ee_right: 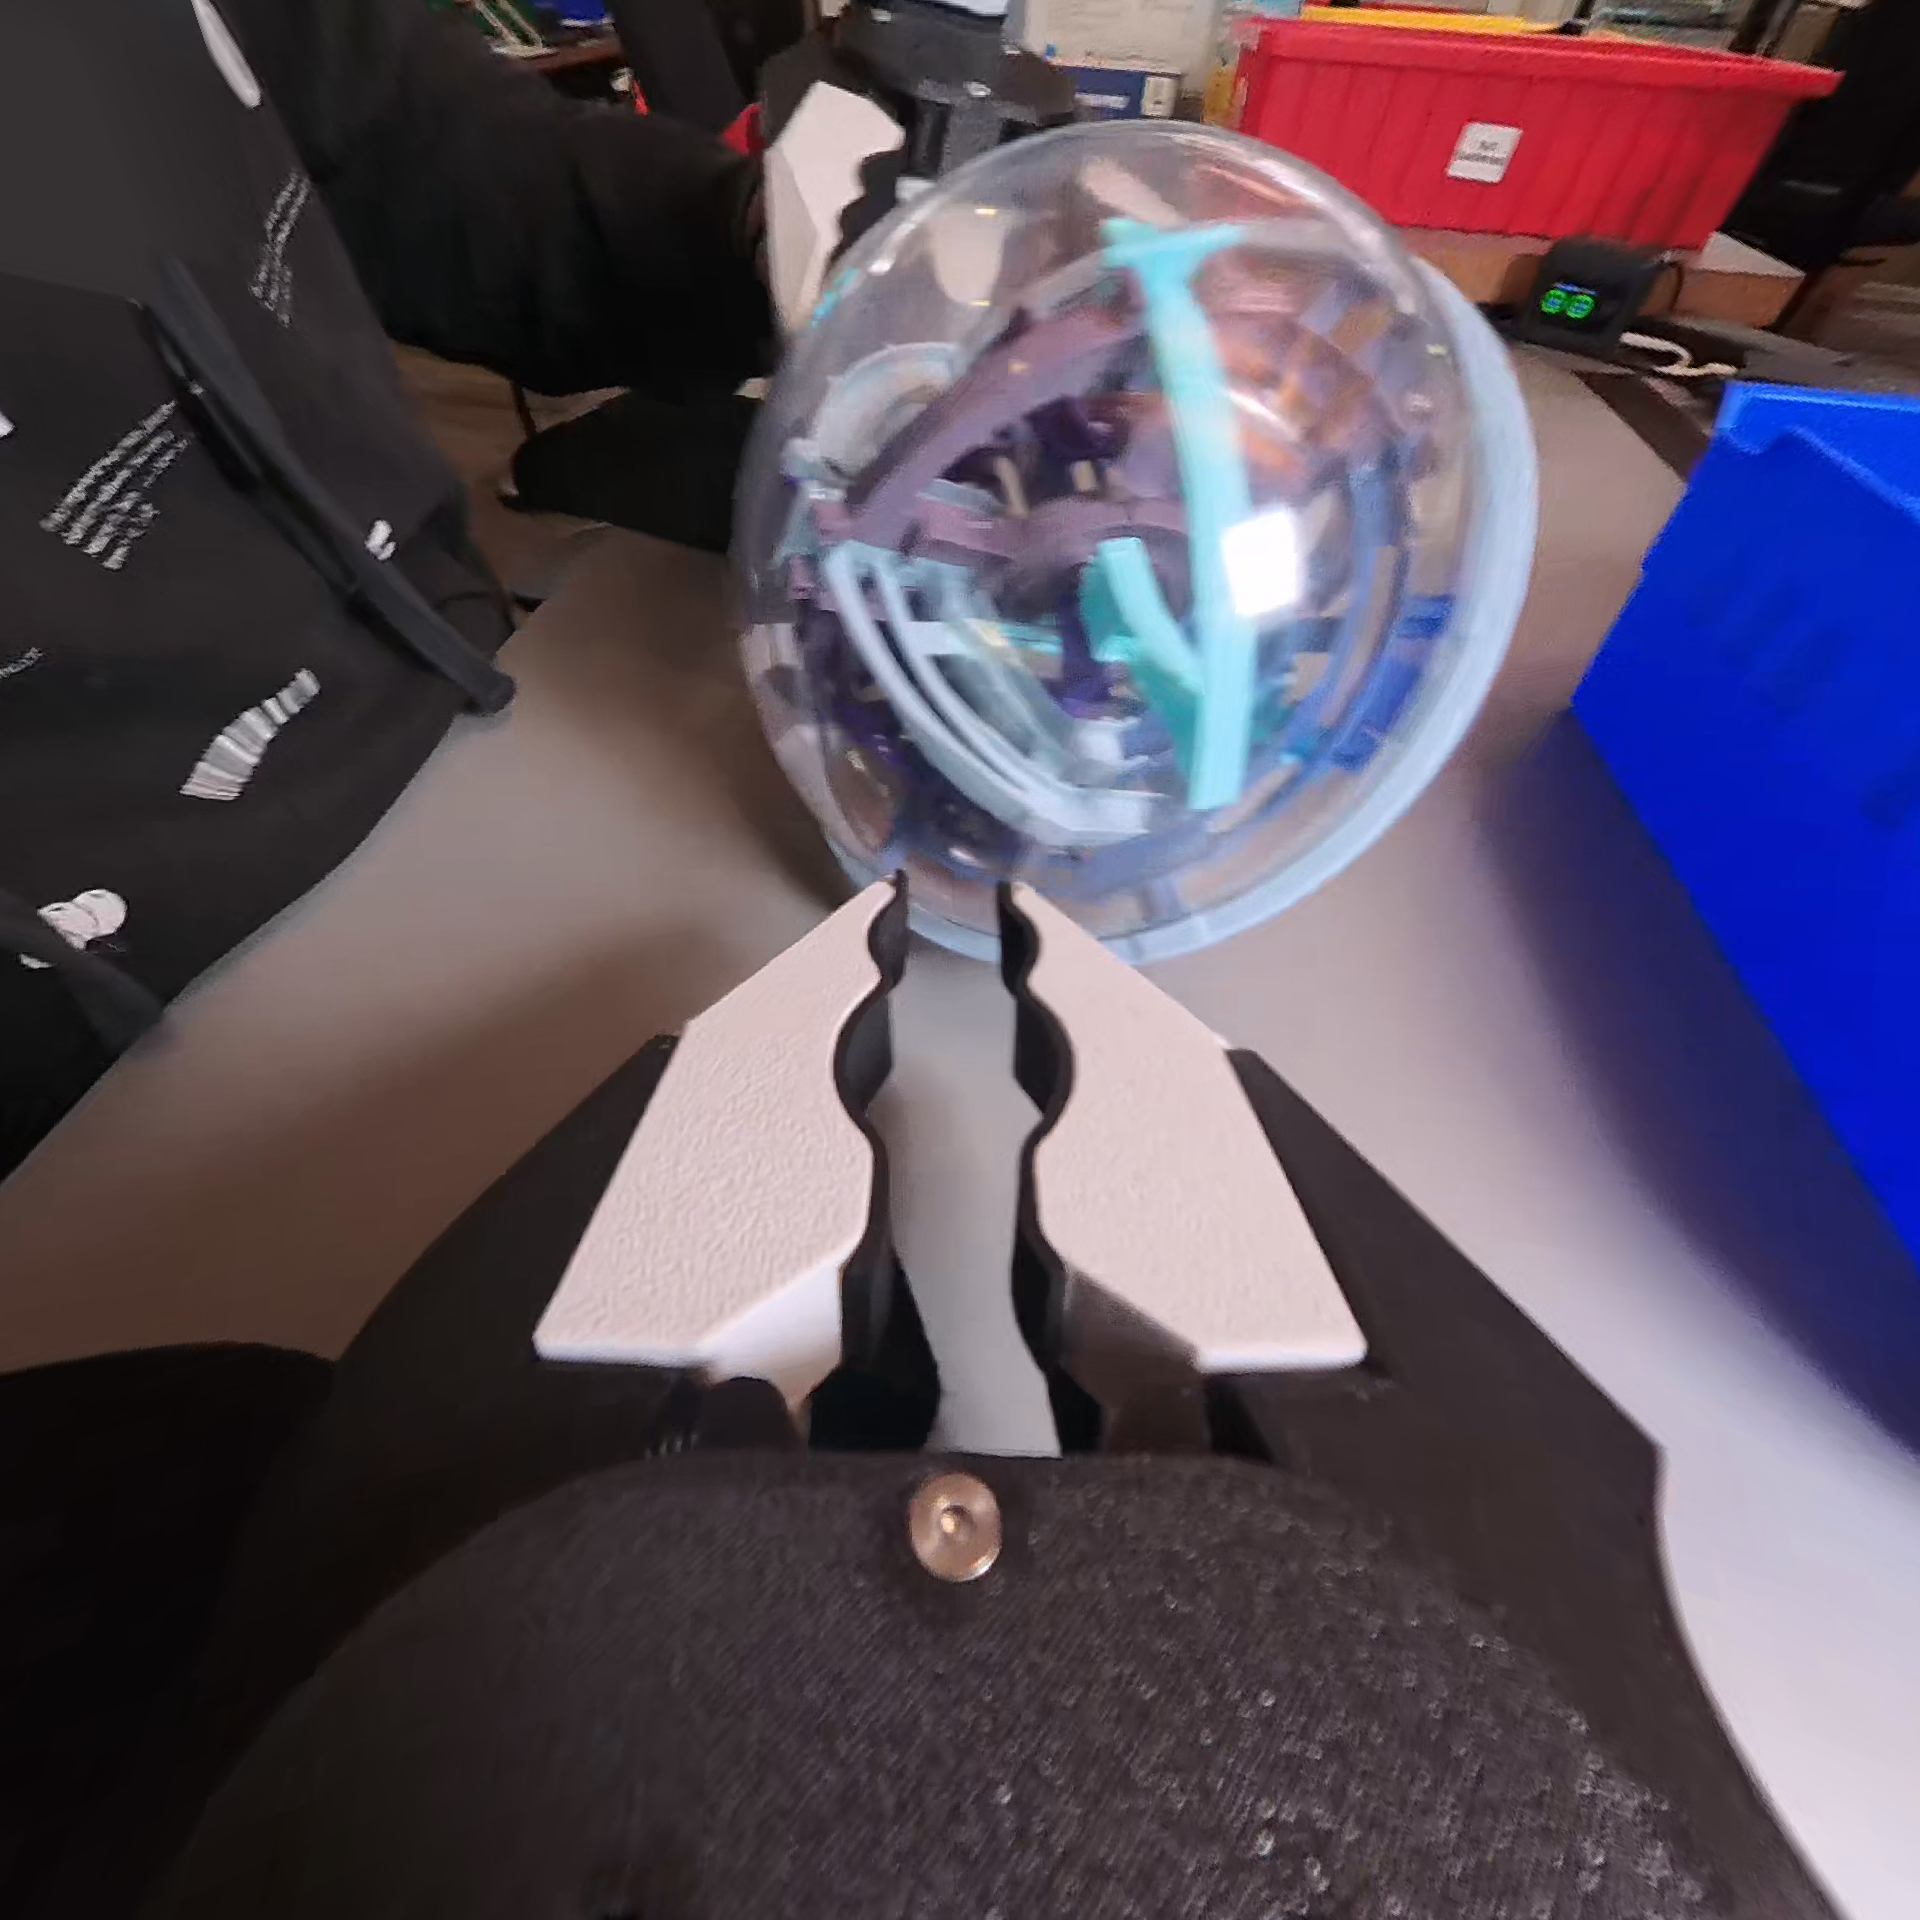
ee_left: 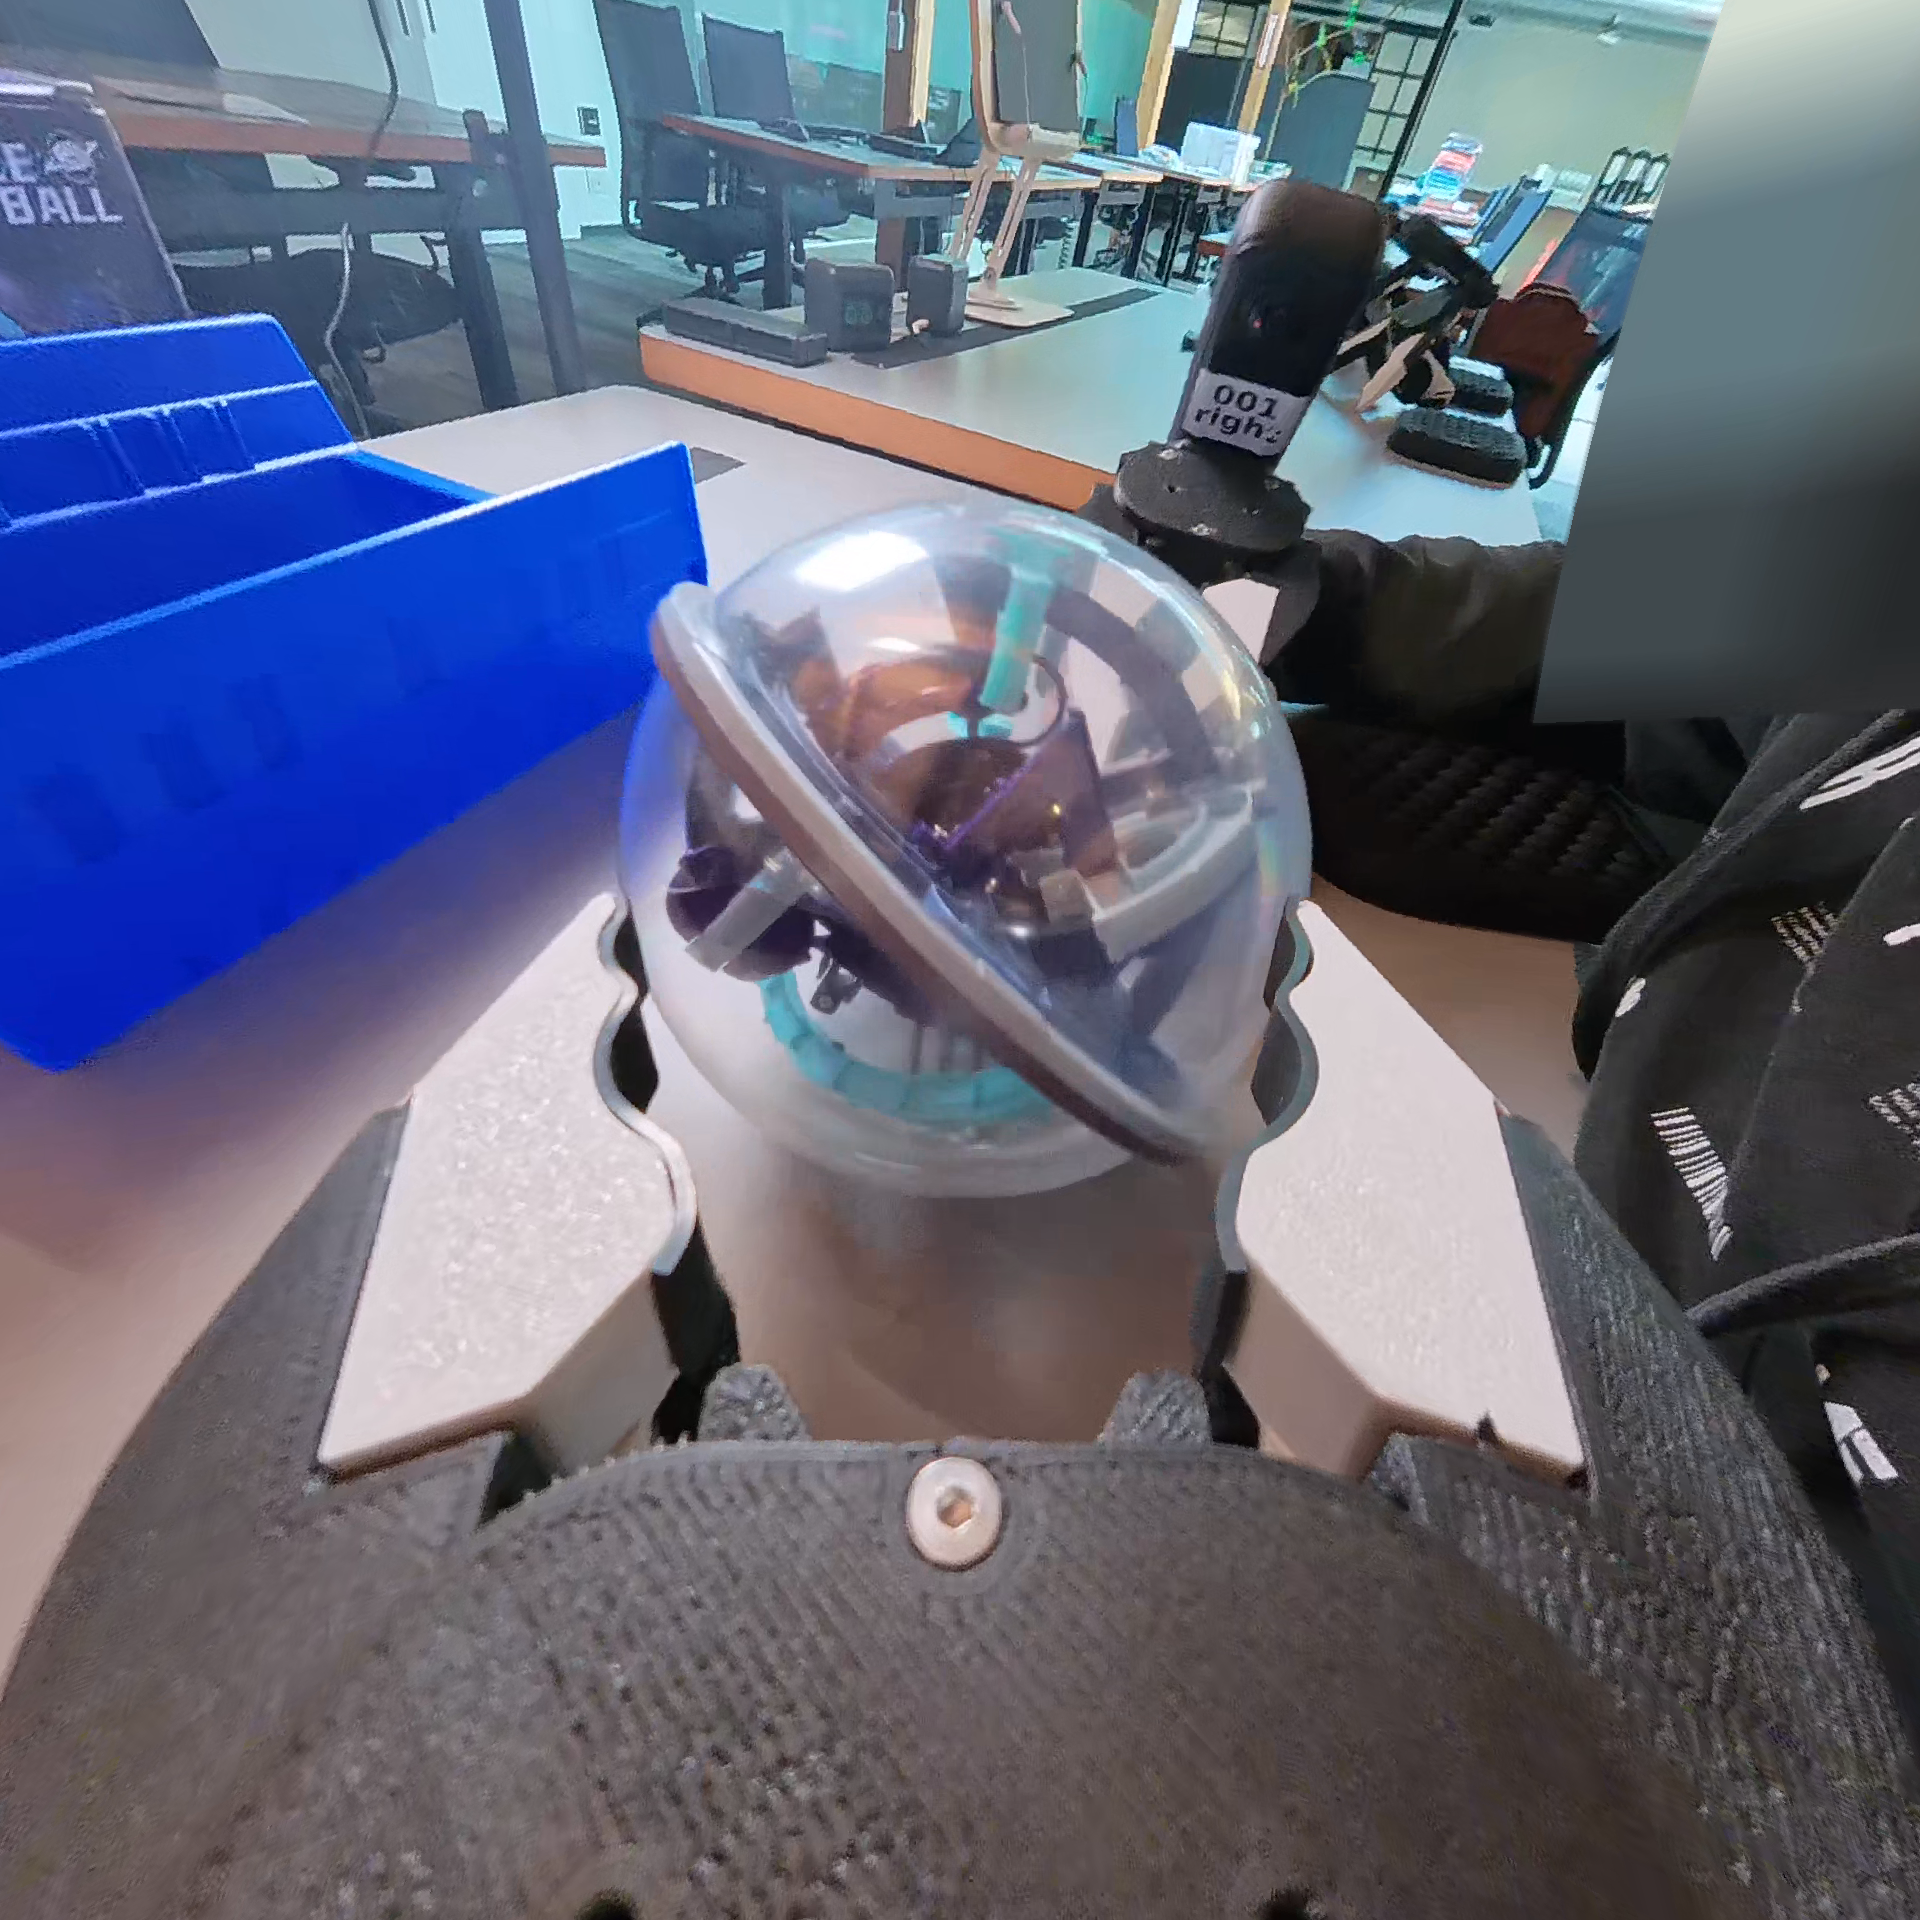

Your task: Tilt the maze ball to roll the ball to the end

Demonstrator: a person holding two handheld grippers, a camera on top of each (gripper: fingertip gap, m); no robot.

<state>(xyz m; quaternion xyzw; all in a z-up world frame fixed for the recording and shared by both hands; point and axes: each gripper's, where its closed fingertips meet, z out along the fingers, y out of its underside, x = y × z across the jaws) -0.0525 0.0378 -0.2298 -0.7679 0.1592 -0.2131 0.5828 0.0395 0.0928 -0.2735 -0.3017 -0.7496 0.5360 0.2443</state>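
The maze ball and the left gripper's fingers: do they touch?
Touching. In the left wrist view both fingers of the left gripper press against the sides of the maze ball, with no gap showing.

Open office: rows of desks (ee_left: 914,171) with black chairs (ee_left: 686,156) fill the upper frame, a pale surface (ee_left: 436,1060) below, red crate (ee_right: 1507,125) upper right

a blue plastic bin (ee_left: 312,665) sits on the pale table (ee_left: 208,1195), open side up. a dark printed box (ee_left: 73,208) stands behind it. black clothing with white print (ee_right: 187,540) drapes over the table edge. farther off, a red tote (ee_right: 1507,125) and office desks with black chairs (ee_left: 717,177)
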